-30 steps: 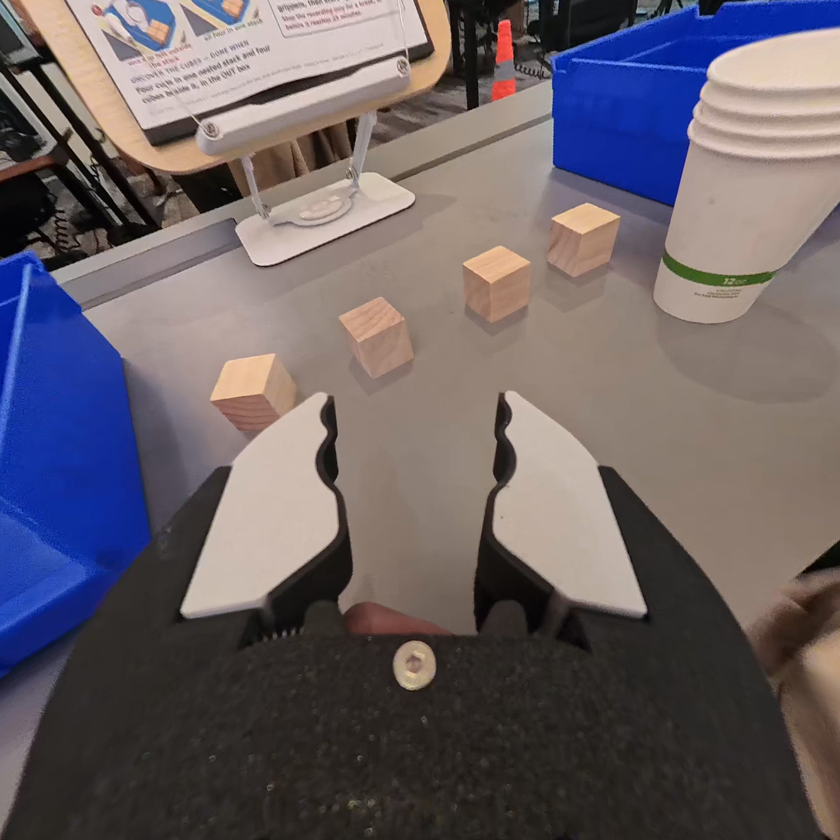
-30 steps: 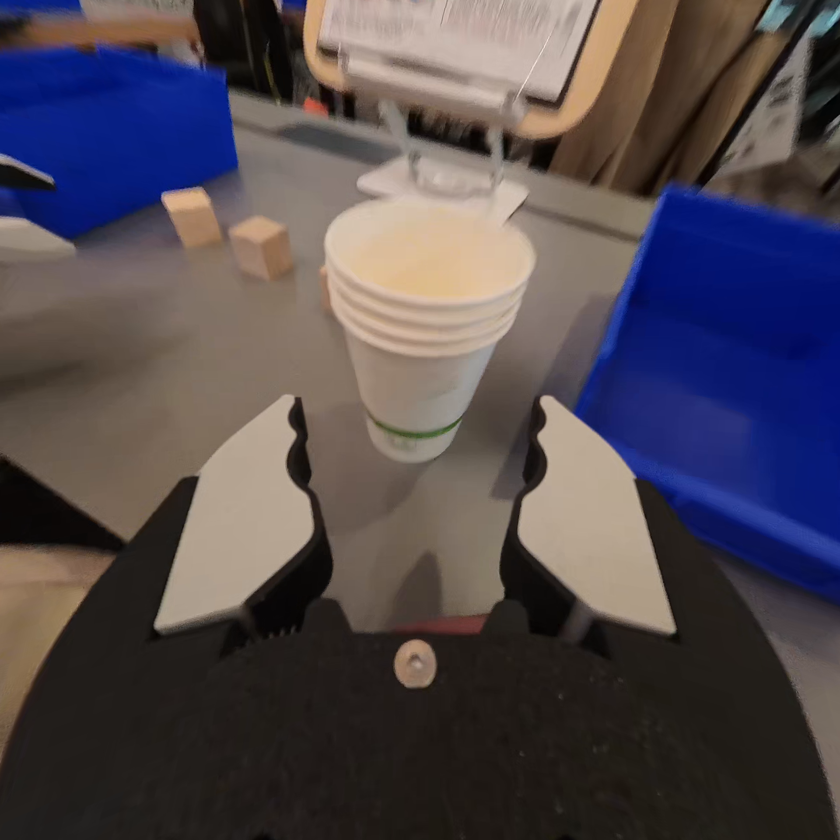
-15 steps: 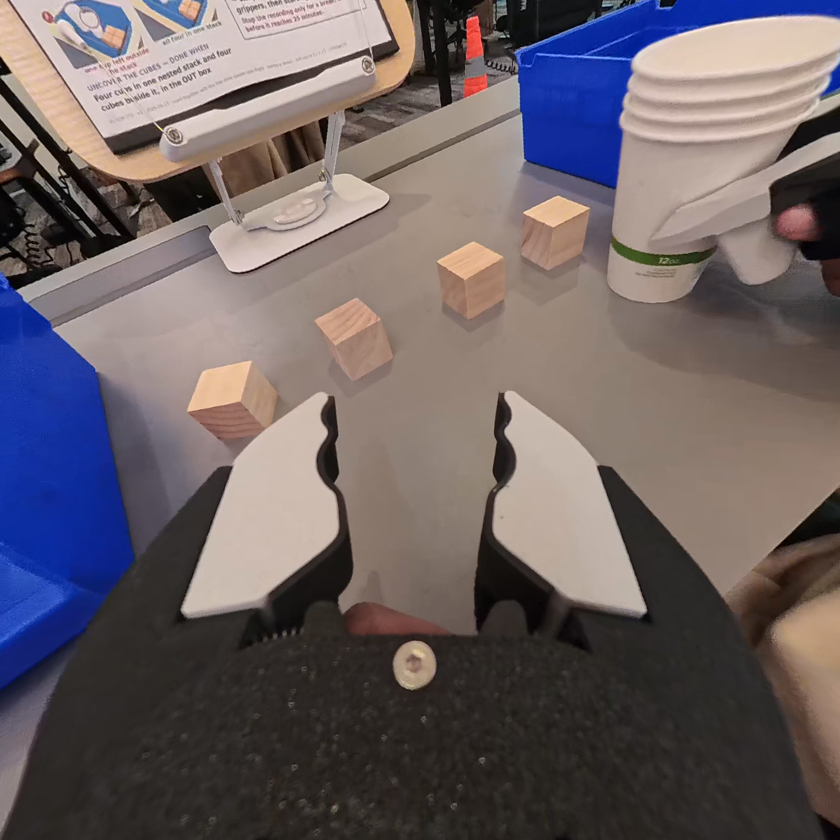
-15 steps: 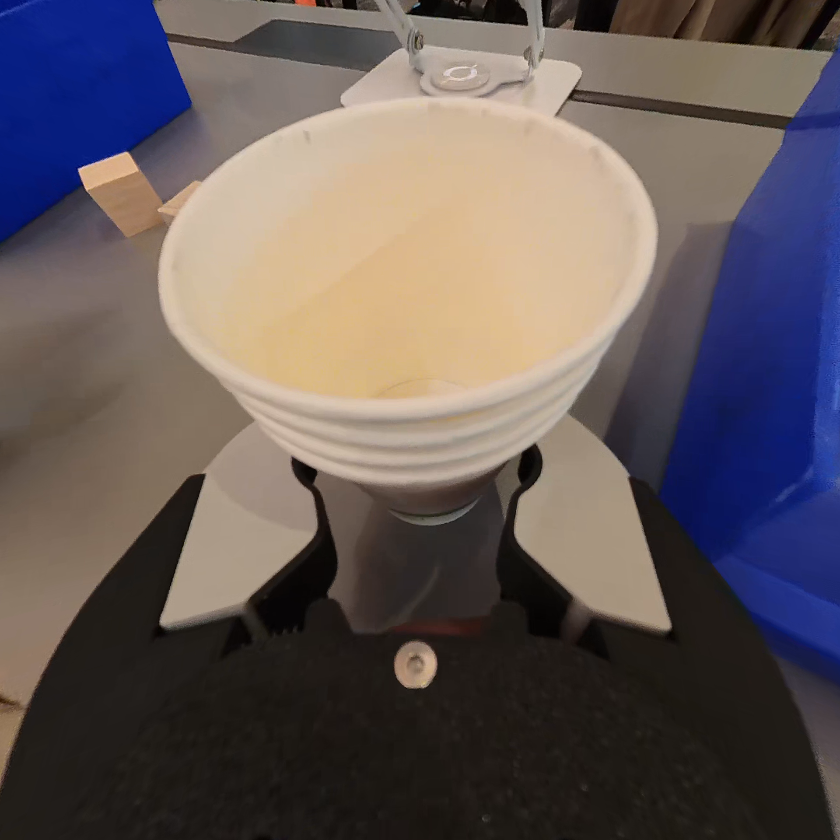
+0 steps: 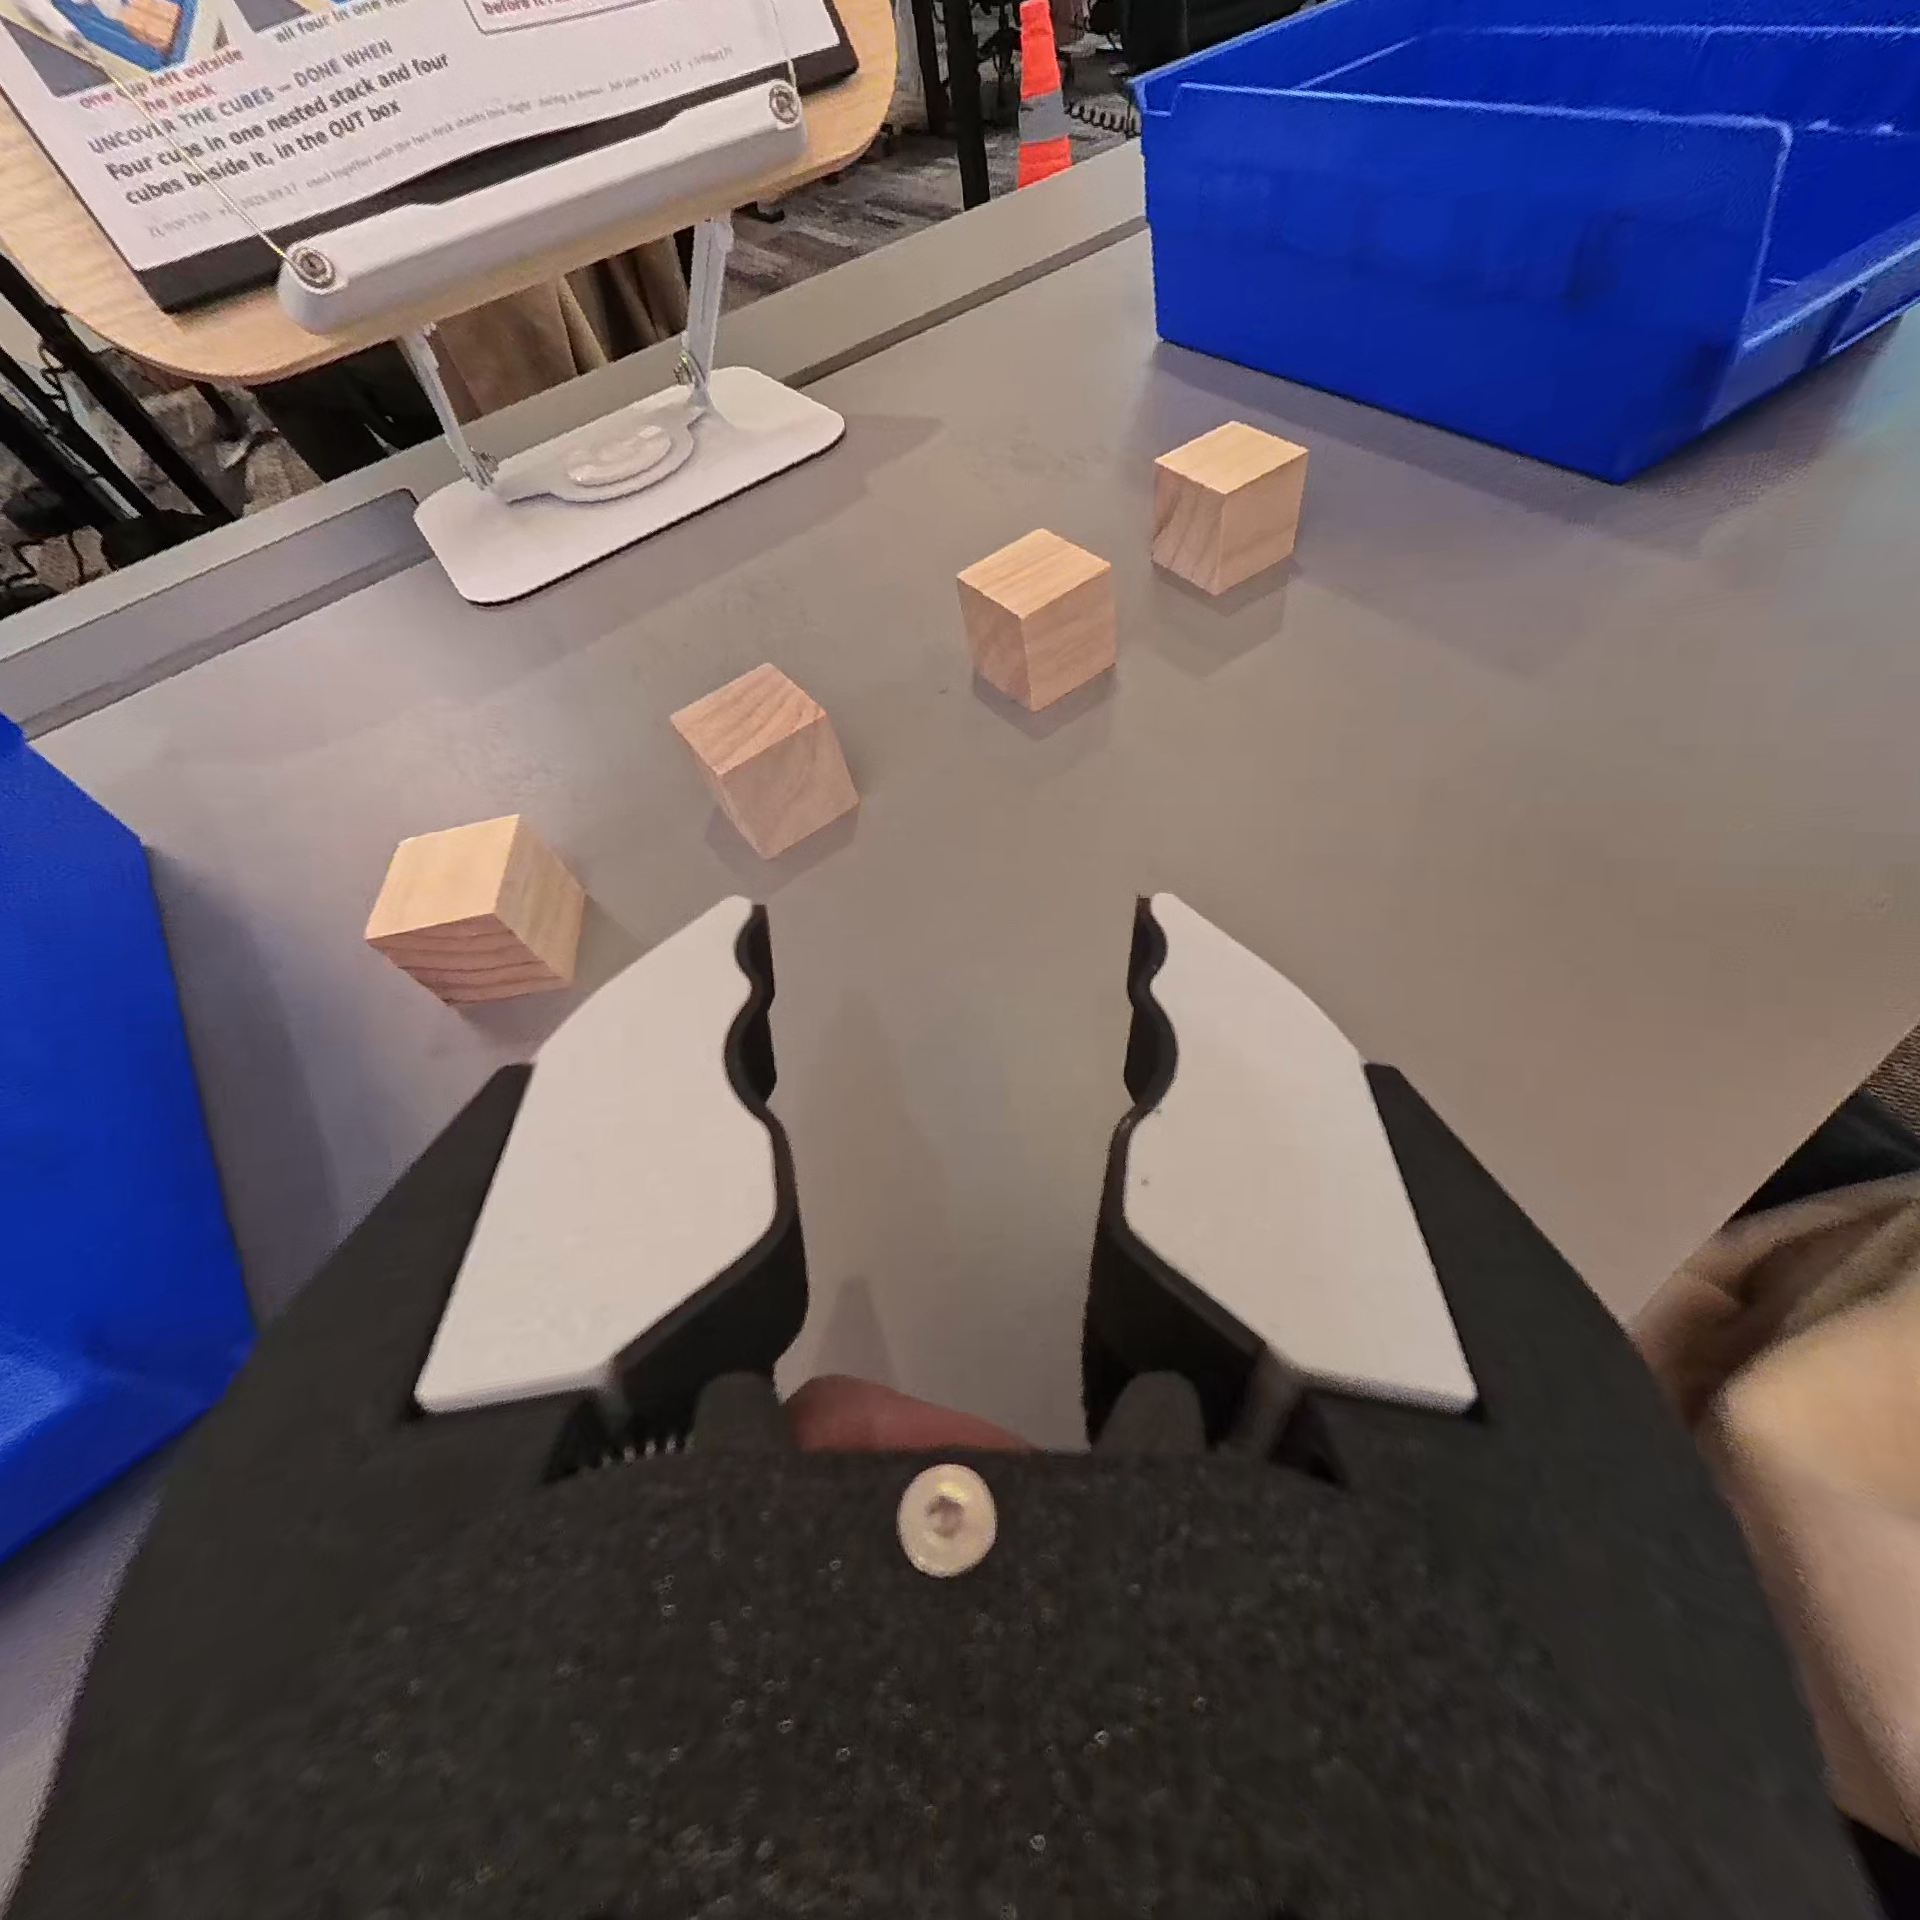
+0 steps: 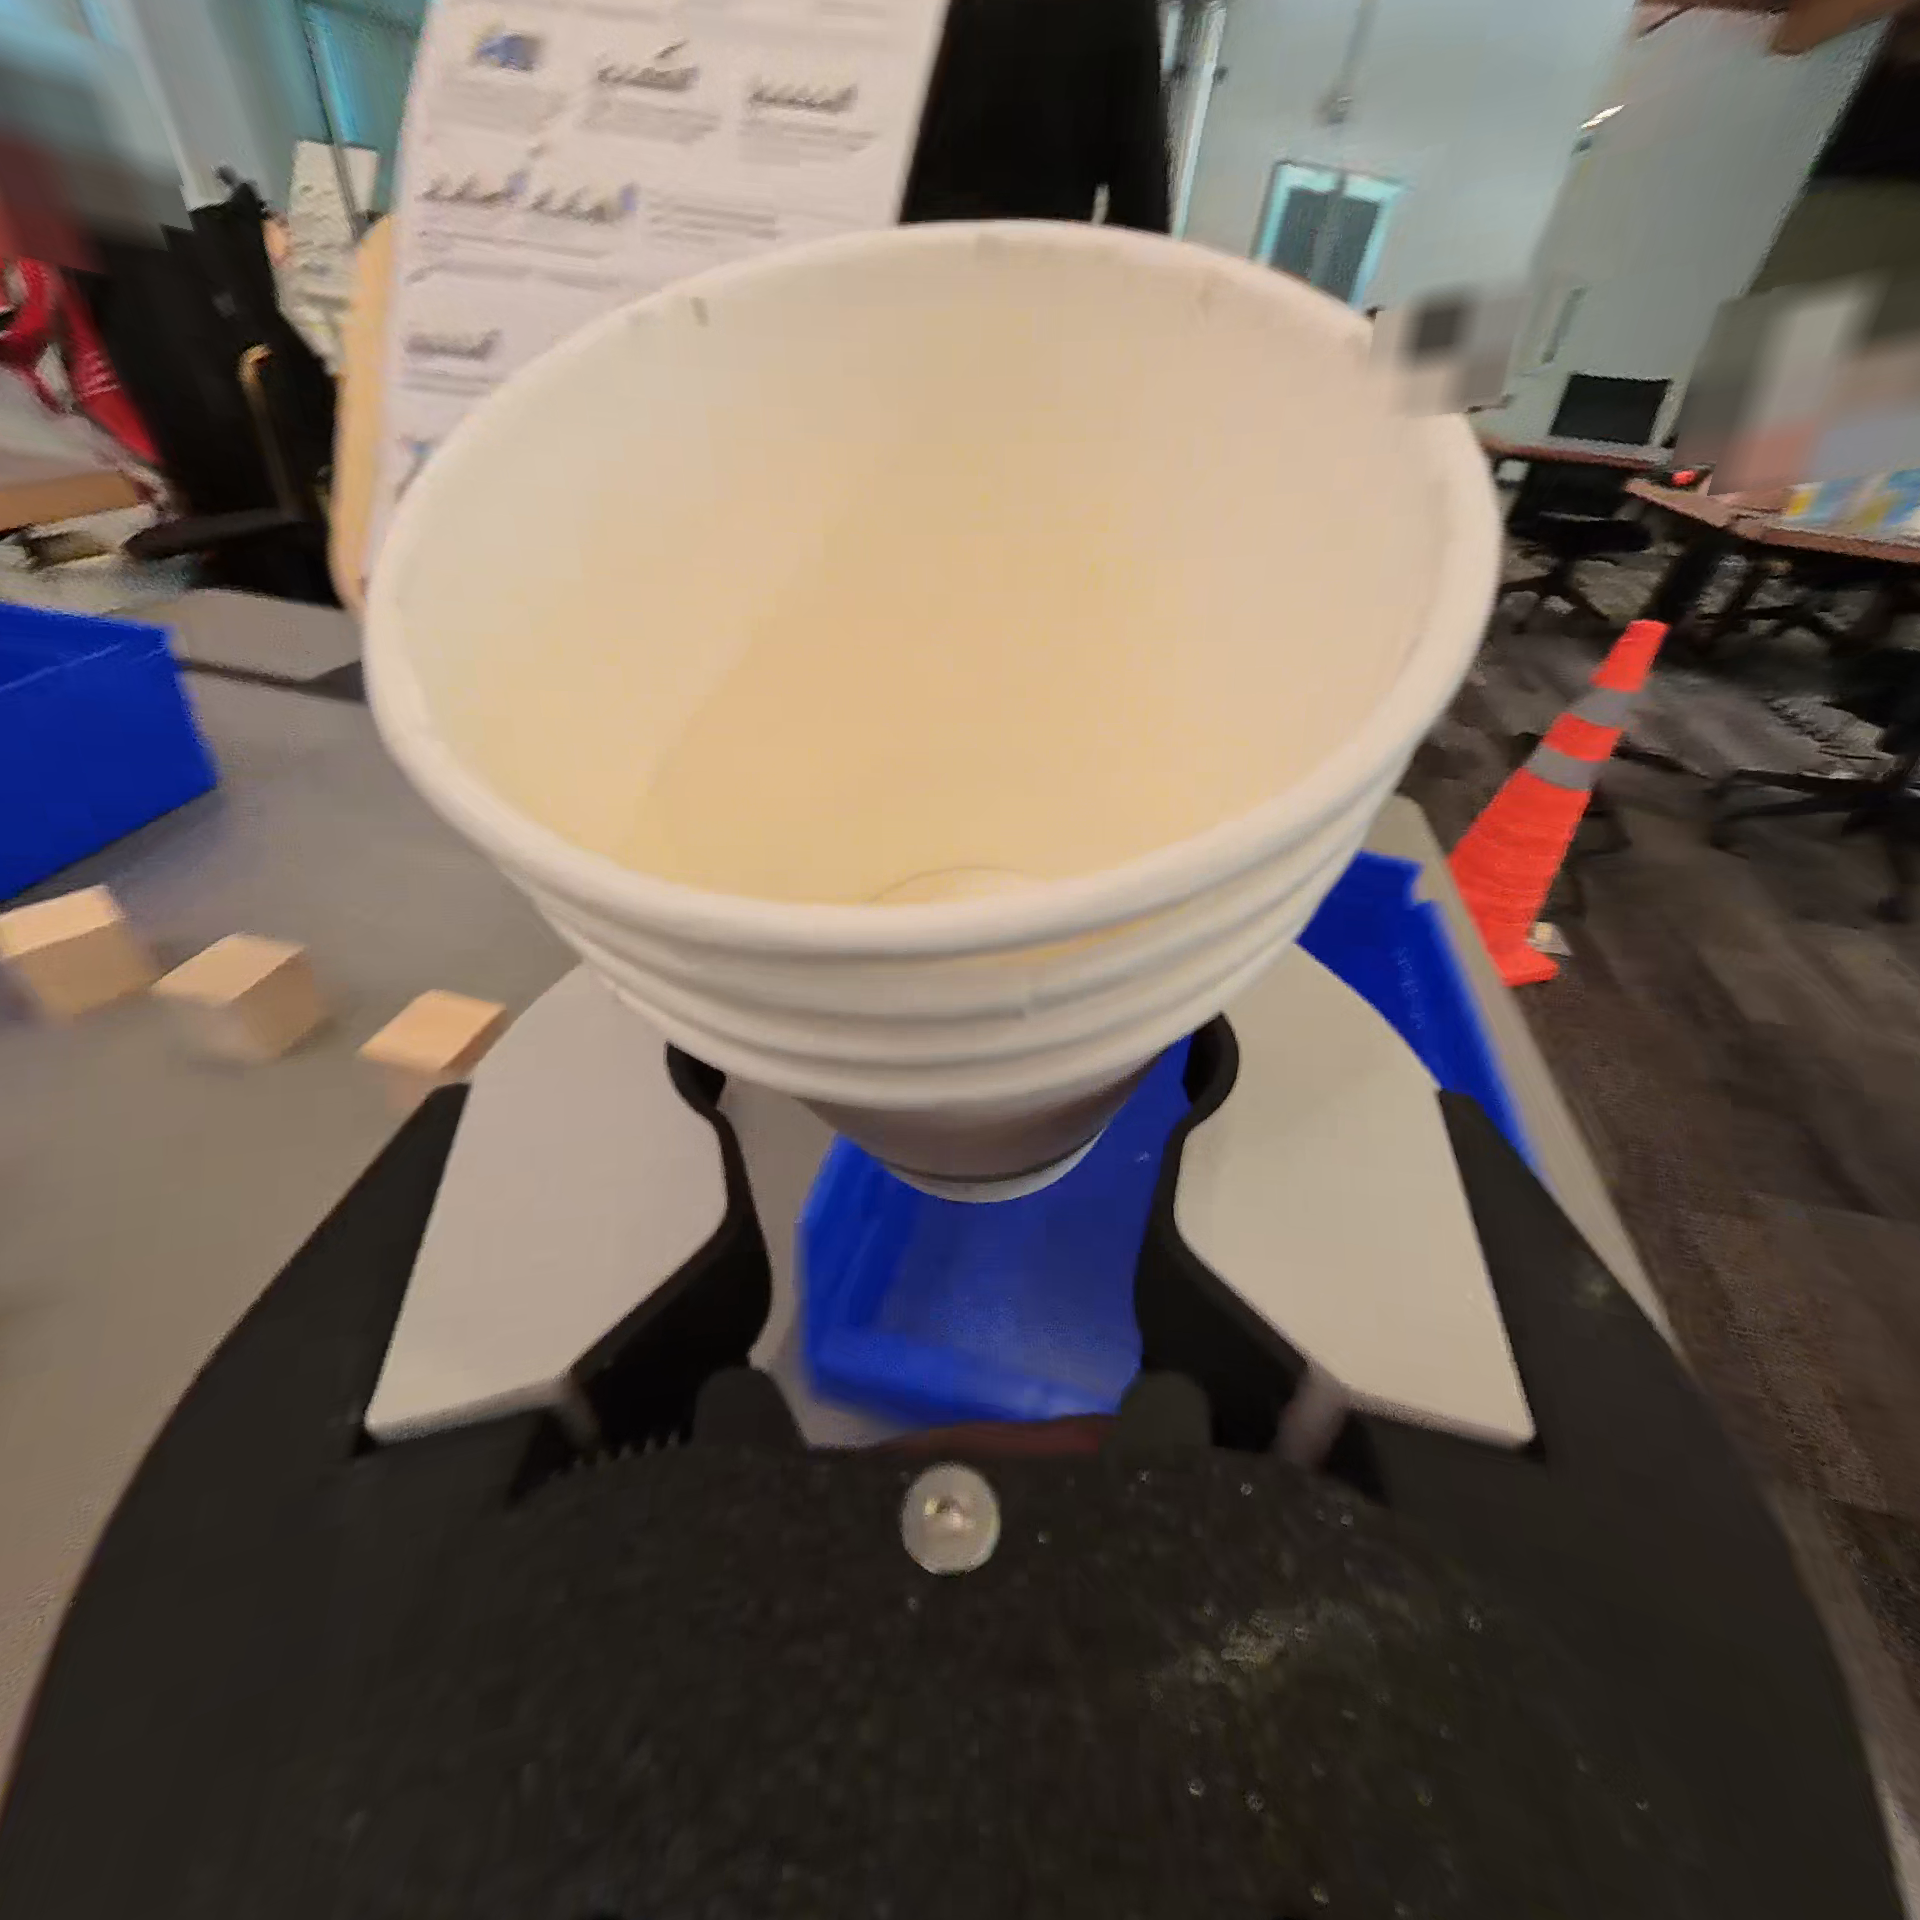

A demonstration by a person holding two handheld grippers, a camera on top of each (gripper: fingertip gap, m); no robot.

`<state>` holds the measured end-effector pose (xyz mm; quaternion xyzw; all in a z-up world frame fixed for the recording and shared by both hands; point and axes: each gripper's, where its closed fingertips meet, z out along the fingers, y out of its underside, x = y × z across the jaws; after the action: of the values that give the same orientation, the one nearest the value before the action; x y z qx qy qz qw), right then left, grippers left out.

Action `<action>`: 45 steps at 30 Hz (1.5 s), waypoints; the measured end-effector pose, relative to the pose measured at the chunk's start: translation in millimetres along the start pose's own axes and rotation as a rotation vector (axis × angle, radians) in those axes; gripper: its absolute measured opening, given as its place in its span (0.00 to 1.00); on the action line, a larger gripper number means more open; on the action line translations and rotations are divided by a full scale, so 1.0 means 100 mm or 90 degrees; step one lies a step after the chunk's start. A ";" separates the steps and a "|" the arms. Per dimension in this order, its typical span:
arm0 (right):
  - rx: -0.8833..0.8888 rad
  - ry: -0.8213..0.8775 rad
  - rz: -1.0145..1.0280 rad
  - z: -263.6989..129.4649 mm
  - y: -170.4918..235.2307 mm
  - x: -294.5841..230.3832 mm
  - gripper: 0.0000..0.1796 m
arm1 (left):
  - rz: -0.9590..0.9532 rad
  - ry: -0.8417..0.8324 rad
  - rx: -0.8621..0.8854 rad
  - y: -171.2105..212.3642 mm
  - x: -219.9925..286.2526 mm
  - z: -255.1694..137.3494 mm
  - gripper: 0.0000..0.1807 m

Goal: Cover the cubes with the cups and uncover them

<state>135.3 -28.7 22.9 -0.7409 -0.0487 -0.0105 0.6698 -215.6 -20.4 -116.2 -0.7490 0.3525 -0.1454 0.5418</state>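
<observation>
Several wooden cubes lie in a diagonal row on the grey table (image 5: pixel 1455 831): the nearest cube (image 5: pixel 478 909) at the left, then a tilted cube (image 5: pixel 766 758), a third cube (image 5: pixel 1036 618) and the farthest cube (image 5: pixel 1228 506). My left gripper (image 5: pixel 951 914) is open and empty, just in front of the row. My right gripper (image 6: pixel 951 1060) is shut on the lower part of a nested stack of white paper cups (image 6: pixel 925 665), held upright in the air above a blue bin. Three of the cubes (image 6: pixel 239 992) show blurred at its left.
A blue bin (image 5: pixel 1538 229) stands at the back right and another blue bin (image 5: pixel 94 1143) at the left. A document stand (image 5: pixel 634 468) with a printed sheet is behind the cubes. An orange cone (image 6: pixel 1548 810) stands on the floor. A sleeve (image 5: pixel 1808 1455) is at the right edge.
My right gripper closed on the cup stack and lifted it off the table, swinging right; the stack has left the left wrist view. My left gripper stayed open, shifting slightly.
</observation>
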 end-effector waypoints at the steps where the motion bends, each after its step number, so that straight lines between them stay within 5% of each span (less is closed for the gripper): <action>1: 0.006 0.012 0.004 0.11 -0.05 0.18 0.49 | -0.001 0.004 -0.003 0.01 0.02 0.01 0.36; 4: 0.022 0.010 0.024 0.64 -0.01 0.54 0.49 | 0.010 0.002 -0.009 0.01 0.04 0.00 0.36; 11: -0.152 0.038 0.115 1.87 0.79 0.98 0.50 | 0.022 -0.010 -0.005 -0.01 0.06 -0.02 0.36; 20: -0.273 0.058 0.102 2.24 1.35 1.05 0.50 | 0.026 -0.010 -0.008 0.00 0.05 -0.03 0.36; 33: -0.314 0.031 0.141 2.23 1.59 1.00 0.51 | 0.034 -0.011 -0.001 -0.02 0.08 -0.05 0.36; 38: -0.364 -0.021 0.142 1.93 1.56 0.78 0.61 | 0.023 -0.017 -0.004 0.00 0.03 -0.05 0.36; 45: -0.031 -0.042 0.114 0.63 0.49 0.17 0.50 | 0.011 -0.063 0.001 0.01 -0.23 -0.05 0.36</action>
<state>153.2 29.6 -31.2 -0.7585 -0.0042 0.0728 0.6476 -235.7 -8.3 -110.9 -0.7520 0.3314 -0.1036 0.5603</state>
